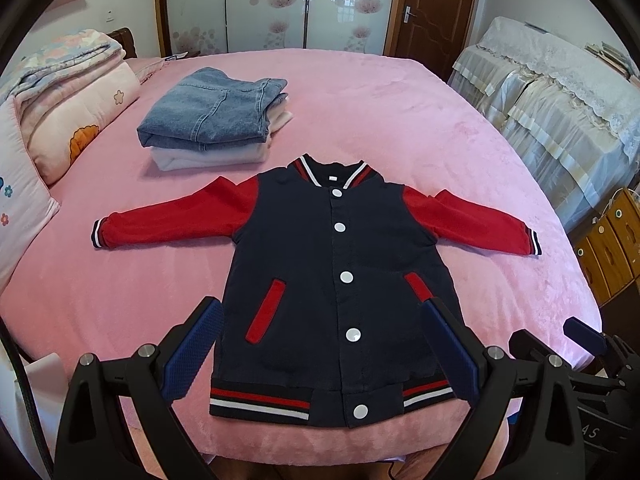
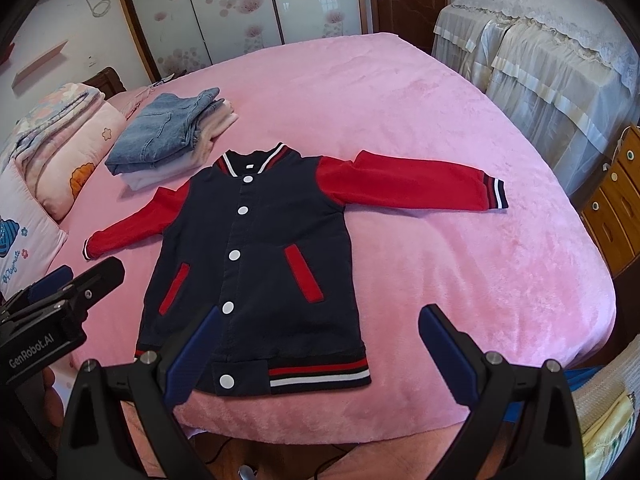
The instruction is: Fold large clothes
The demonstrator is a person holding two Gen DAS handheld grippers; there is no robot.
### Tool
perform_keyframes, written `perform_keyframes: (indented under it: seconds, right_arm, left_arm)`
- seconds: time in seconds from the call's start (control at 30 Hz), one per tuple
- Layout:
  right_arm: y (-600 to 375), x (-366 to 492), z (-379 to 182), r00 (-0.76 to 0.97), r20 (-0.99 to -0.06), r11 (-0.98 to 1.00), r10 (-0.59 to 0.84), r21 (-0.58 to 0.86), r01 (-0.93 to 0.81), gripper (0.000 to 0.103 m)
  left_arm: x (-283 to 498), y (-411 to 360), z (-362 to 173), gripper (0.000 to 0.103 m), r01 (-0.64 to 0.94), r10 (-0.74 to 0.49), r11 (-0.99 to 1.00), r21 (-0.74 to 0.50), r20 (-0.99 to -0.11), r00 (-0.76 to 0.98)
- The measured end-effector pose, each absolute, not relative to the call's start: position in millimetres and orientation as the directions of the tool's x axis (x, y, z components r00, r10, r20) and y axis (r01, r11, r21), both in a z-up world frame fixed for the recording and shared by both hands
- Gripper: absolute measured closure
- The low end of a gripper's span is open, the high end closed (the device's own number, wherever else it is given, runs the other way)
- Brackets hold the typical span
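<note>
Jacket (image 1: 320, 280) time on the pink bed (image 1: 400, 112). I see it lying flat, front side up, near the bed's close edge. It is dark blue with red sleeves, and its white buttons are all done up. Both sleeves are spread out to the sides. The striped hem is closest to me.

My left gripper (image 1: 324, 344) hangs over the bottom of the jacket. Its two blue fingers are spread wide apart and hold nothing. My right gripper (image 2: 320, 348) hangs over the bottom right corner of the jacket, near the hem. Its fingers are spread wide too, with nothing between them. I can't tell if any fingertip touches the cloth.

Behind the jacket, to the left, sits a stack of folded clothes (image 1: 216, 116) with blue jeans on top. Folded quilts (image 1: 68, 96) are piled at the far left of the bed.
</note>
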State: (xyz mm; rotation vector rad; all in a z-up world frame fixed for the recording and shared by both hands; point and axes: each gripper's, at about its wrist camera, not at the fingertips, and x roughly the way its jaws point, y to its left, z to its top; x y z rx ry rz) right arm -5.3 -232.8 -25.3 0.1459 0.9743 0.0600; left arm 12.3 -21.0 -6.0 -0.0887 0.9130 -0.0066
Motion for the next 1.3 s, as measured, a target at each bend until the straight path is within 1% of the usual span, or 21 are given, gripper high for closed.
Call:
perform_keyframes:
  seconds: [0.23,0.33,0.47,0.6,0.77,0.83,0.87,0.93,1.07,1.13,1.2,1.3]
  right_arm:
    - [-237,4,-33,0.554,-0.824,0.988,0.121,0.155,0.016,0.004]
    - [-240,9,-34,0.558,-0.821,0.987,0.123,0.161,0.018,0.004]
    - [-243,16,-34,0.566,-0.815,0.986,0.127,0.166,0.018,0.004]
    - [-249,24,-31,0.584,-0.803,0.986,0.122,0.165,0.02,0.004]
    - [-256,34,-20,0.616,-0.78,0.988,0.107,0.155,0.025,0.004]
    - [-259,38,-14,0.635,-0.766,0.989,0.096,0.145,0.025,0.004]
    - [-259,40,-11,0.641,-0.762,0.99,0.095,0.142,0.023,0.004]
    - [-262,44,-4,0.657,-0.749,0.991,0.091,0.136,0.018,0.004]
    - [-273,54,14,0.692,-0.716,0.989,0.095,0.144,0.014,0.004]
    - [-281,60,24,0.714,-0.695,0.989,0.089,0.145,0.019,0.004]
    - [-289,67,32,0.731,-0.679,0.991,0.062,0.129,0.037,0.004]
    - [-303,78,38,0.751,-0.661,0.993,-0.01,0.079,0.083,0.004]
  left_arm:
    - [23,-27,-8,0.005,-0.028,-0.032,0.998,-0.062,-0.79,0.612]
    - [27,-32,-7,0.005,-0.007,-0.035,0.999,-0.051,-0.782,0.622]
    - [38,-40,-9,0.005,0.031,-0.066,0.998,-0.059,-0.801,0.595]
    - [46,-49,-1,0.005,0.069,-0.067,0.997,-0.03,-0.784,0.617]
    - [59,-53,12,0.005,0.083,-0.109,0.994,-0.073,-0.761,0.639]
    - [67,-52,18,0.005,0.067,-0.101,0.995,-0.075,-0.751,0.653]
    - [72,-52,22,0.005,0.044,-0.068,0.998,-0.052,-0.744,0.665]
    - [79,-51,28,0.005,0.027,-0.047,0.999,-0.038,-0.734,0.678]
    - [97,-43,38,0.005,0.022,-0.063,0.998,-0.065,-0.733,0.677]
    - [107,-45,42,0.005,0.015,-0.036,0.999,-0.035,-0.727,0.686]
    - [117,-48,46,0.005,0.012,-0.005,1.0,0.005,-0.715,0.699]
    - [133,-57,47,0.005,0.029,0.001,0.999,0.03,-0.711,0.703]
